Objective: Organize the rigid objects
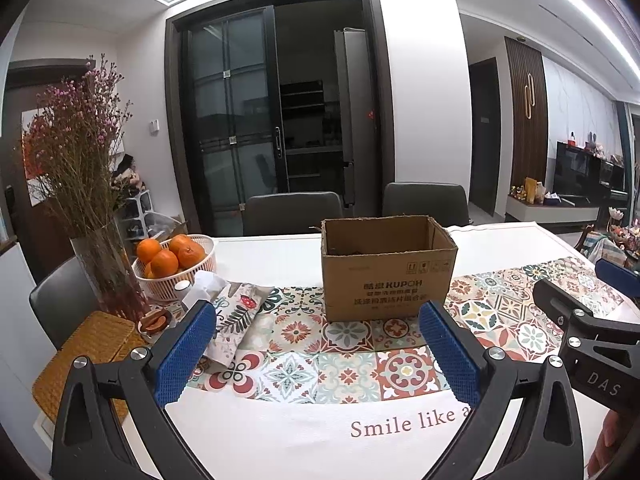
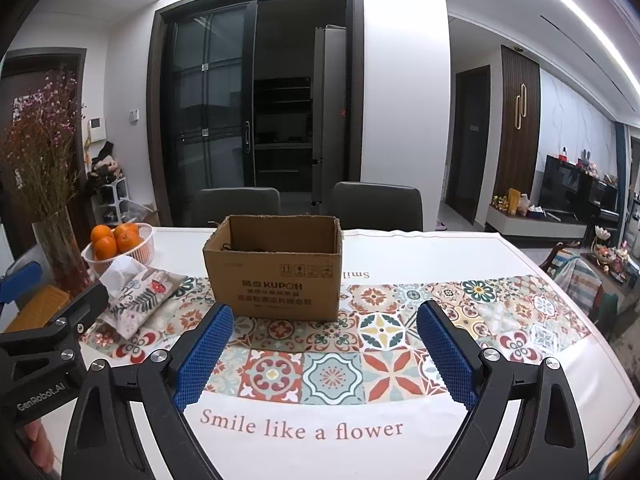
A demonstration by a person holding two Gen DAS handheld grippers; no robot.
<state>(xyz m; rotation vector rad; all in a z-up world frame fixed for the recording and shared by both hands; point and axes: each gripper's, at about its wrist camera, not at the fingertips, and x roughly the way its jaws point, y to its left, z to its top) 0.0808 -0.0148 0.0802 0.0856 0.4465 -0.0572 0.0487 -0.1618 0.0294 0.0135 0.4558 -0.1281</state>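
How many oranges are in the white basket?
4 show in the basket: one left, one front, two right. More may hide underneath.

White walls, dark glass door, 2 chairs

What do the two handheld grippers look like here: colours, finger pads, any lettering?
Both are black plastic with triangular cut-outs and round silver screws. Each finger carries a blue, knobbly-textured pad. The left gripper body, seen from the right wrist, reads "GenRobot.AI"; the right gripper body, seen from the left wrist, shows "DAS". No cables or sleeves visible.
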